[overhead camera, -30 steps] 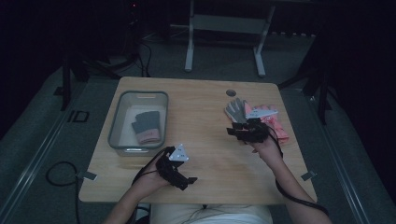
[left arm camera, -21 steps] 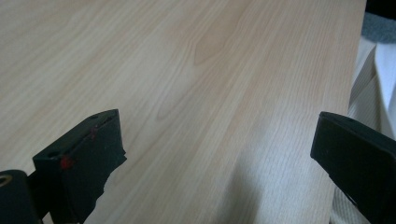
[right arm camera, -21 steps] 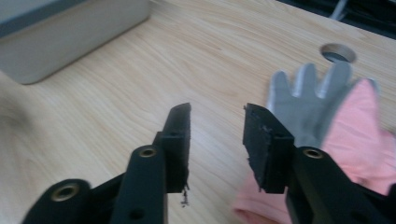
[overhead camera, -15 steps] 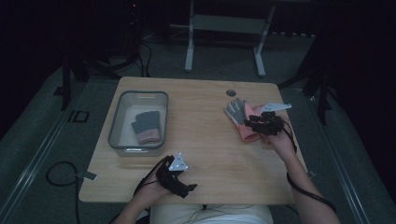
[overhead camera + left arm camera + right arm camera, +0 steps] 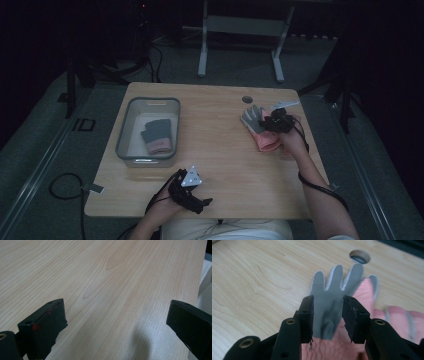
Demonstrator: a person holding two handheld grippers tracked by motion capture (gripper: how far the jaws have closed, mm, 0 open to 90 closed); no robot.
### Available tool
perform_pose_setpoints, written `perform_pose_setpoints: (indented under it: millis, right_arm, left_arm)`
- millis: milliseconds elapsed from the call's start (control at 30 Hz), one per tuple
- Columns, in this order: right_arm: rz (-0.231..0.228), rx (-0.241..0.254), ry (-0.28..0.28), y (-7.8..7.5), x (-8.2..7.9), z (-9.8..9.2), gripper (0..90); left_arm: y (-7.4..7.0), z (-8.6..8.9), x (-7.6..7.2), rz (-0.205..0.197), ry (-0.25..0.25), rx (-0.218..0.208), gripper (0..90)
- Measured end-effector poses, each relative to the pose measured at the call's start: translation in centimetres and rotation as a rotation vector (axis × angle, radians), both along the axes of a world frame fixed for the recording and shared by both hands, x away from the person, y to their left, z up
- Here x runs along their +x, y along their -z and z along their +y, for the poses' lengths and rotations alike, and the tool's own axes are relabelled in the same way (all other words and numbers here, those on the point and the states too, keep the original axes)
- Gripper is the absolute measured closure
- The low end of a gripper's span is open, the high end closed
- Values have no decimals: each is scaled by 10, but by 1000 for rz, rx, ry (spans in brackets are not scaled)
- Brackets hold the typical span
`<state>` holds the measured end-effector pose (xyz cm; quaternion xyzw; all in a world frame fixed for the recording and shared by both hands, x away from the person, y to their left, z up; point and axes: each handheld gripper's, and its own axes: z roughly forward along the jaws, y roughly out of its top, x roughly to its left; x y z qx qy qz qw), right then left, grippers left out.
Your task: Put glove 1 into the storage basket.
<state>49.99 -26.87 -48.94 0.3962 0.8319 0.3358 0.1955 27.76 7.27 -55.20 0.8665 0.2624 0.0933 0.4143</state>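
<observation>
Fingers (image 5: pixel 307 317) of right gripper (image 5: pixel 328 301) just slid over, grey glove (image 5: pixel 329 290) now between them, half-open, grab-ready; left gripper (image 5: pixel 115 305) fingers wide.

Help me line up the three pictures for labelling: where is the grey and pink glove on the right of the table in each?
High view: glove right of centre, beside the round table hole.
Left gripper view: not in it.
Right gripper view: glove centre, the same hole above it.
</observation>
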Motion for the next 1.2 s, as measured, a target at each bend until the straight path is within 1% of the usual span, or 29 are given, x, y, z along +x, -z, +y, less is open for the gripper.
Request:
perform_pose_setpoints:
  millis: [33, 67, 100, 200, 267, 300, 333, 367, 433, 500, 533, 567, 600, 700, 767, 833, 900, 967, 1033, 1067, 1167, 1200]
  right_arm:
    - [13, -7, -9, 4, 3, 4, 610]
    - [25, -13, -8, 8, 5, 6, 610]
    - [38, -25, -3, 12, 8, 8, 610]
    - [64, -61, 0, 25, 13, 12, 610]
    - [79, -48, 9, 30, 15, 11, 609]
    - [79, -48, 9, 30, 15, 11, 609]
    - [80, -43, 10, 31, 16, 11, 612]
    - [85, -49, 13, 33, 17, 12, 629]
    - [98, -58, 17, 37, 18, 14, 650]
    - [100, -56, 21, 39, 19, 14, 656]
    - [101, -44, 30, 40, 19, 14, 667]
    - [106, -14, 59, 42, 20, 12, 716]
    - [106, -12, 61, 43, 20, 12, 743]
    - [100, -8, 80, 42, 18, 12, 820]
    - [92, 16, 102, 40, 15, 11, 861]
    - [85, 80, 134, 35, 10, 10, 872]
    - [62, 115, 141, 30, 1, 10, 878]
    - [49, 149, 152, 23, -8, 13, 882]
    - [39, 172, 150, 11, -19, 16, 883]
    - [25, 180, 150, 4, -25, 18, 884]
    - [-11, 247, 151, -17, -47, 21, 885]
    - [-17, 279, 154, -23, -55, 22, 885]
  left_arm:
    - [0, 0, 1, 4, 3, -8, 22]
    - [0, 0, 2, 7, 7, -2, 22]
    - [1, 0, 2, 2, 6, 0, 22]
    - [2, 1, 4, 6, 13, -10, 22]
    - [2, 1, 4, -8, 12, -4, 22]
    - [2, 1, 4, -8, 12, -4, 22]
    - [3, 2, 4, -6, 14, -13, 22]
    - [4, 2, 4, -3, 17, -19, 22]
    - [4, 1, 4, -5, 24, -4, 22]
    - [5, 1, 3, -8, 27, -1, 22]
    - [6, -1, 3, -15, 27, 9, 22]
    - [6, -2, 3, -15, 29, 7, 22]
    - [6, -2, 3, -16, 33, 4, 22]
    - [7, -3, 2, -19, 39, 18, 22]
    - [8, -4, 3, -13, 33, 24, 22]
    - [8, -5, 3, -14, 28, 31, 22]
    - [8, -5, 3, -17, 30, 30, 22]
    - [8, -6, 2, -18, 33, 35, 22]
    - [7, -7, 2, -18, 34, 39, 22]
    - [7, -7, 2, -20, 37, 39, 22]
    - [8, -9, 0, -33, 36, 48, 22]
    - [8, -9, 0, -39, 39, 54, 22]
